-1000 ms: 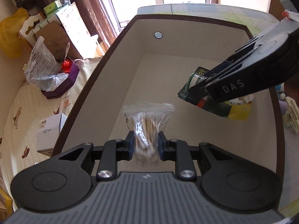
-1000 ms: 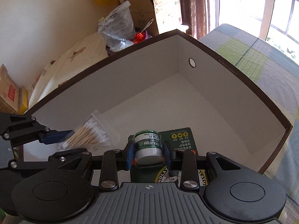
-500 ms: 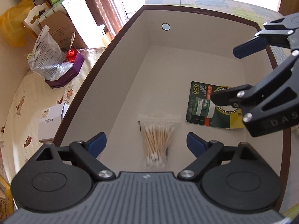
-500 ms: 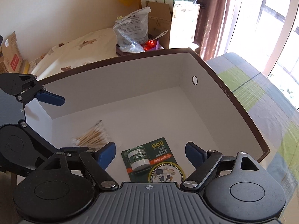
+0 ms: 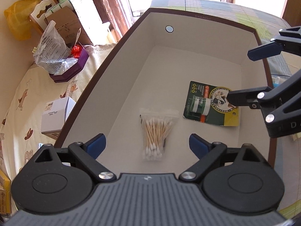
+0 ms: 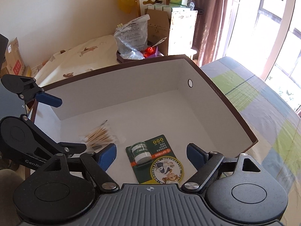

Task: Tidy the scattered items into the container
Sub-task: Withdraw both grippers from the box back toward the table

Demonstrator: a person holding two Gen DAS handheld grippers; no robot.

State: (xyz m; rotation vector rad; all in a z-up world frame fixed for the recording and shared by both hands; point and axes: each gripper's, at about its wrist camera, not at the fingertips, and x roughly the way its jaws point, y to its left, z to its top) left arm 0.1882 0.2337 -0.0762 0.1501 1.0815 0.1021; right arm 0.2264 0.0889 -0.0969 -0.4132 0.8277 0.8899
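1. Jaws on our left gripper (image 5: 147, 144) stand spread wide with nothing between them, above the bag of cotton swabs (image 5: 155, 134).
2. Our right gripper (image 6: 151, 153) is likewise released, its blue pads either side of the Mentholatum card (image 6: 157, 159) without touching it.
3. We see both items lying flat on the floor of the box (image 5: 188, 56), swabs towards the left wall, card just beside the right wall.
4. Outside the box's left wall we see a purple tray (image 5: 73, 68).
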